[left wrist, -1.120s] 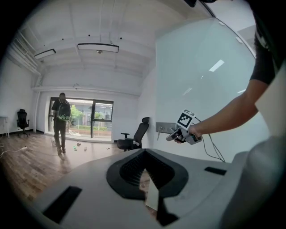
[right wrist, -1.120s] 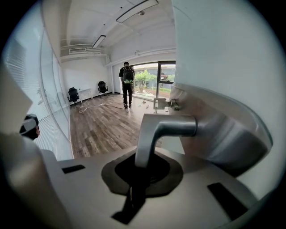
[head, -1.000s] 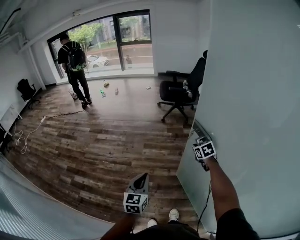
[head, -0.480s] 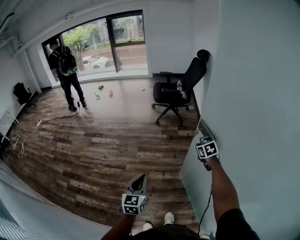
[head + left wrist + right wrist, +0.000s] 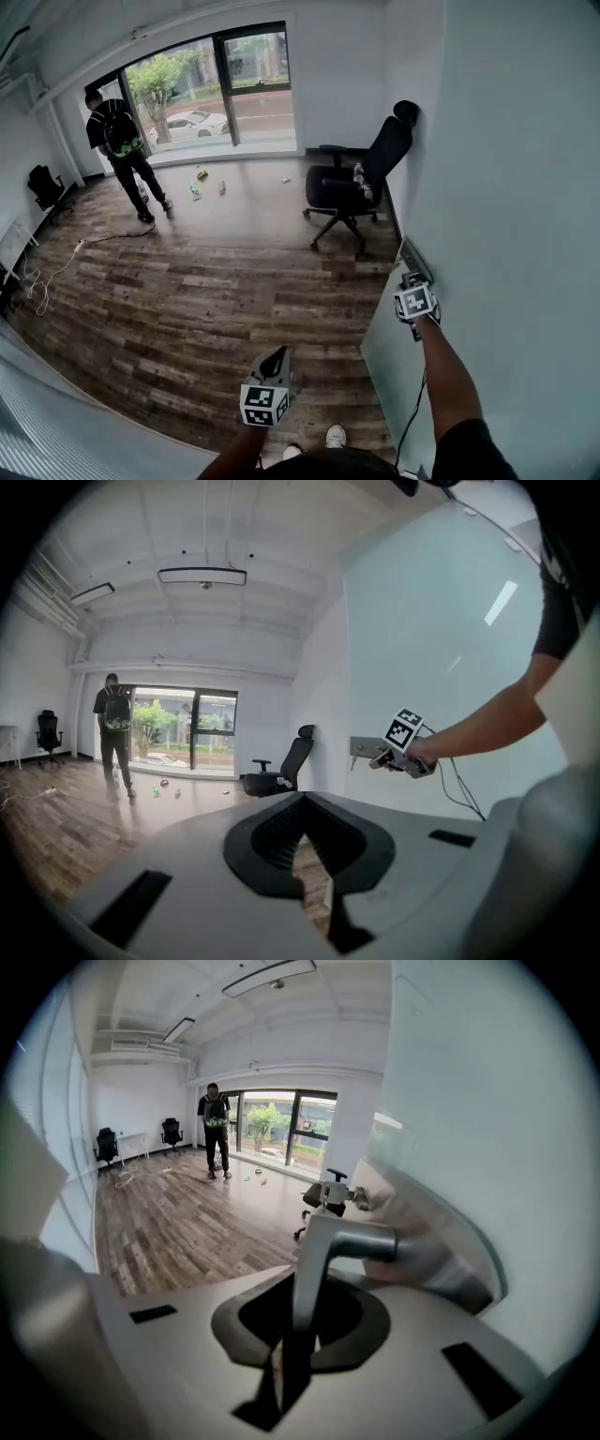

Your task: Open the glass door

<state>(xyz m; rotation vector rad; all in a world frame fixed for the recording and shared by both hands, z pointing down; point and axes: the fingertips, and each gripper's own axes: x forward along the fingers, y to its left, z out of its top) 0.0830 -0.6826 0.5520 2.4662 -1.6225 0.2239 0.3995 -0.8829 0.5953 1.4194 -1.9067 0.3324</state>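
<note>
The fingers (image 5: 274, 844) of our left gripper (image 5: 277, 355) meet at their tips with nothing between them. It hangs low over the wood floor (image 5: 187, 291), well apart from the door. Far off on the left a person (image 5: 117, 141) with a backpack stands by the big window (image 5: 211, 84), with small items scattered on the boards near them. Further right a black office chair (image 5: 352, 183) sits close to the wall. The frosted glass door (image 5: 525, 187) fills the right side of our head view. Its metal lever handle (image 5: 319, 1260) sits at the near edge of the pane. Our right gripper (image 5: 410, 279) is clamped tight on that handle – the lever runs straight down between the jaws.
</note>
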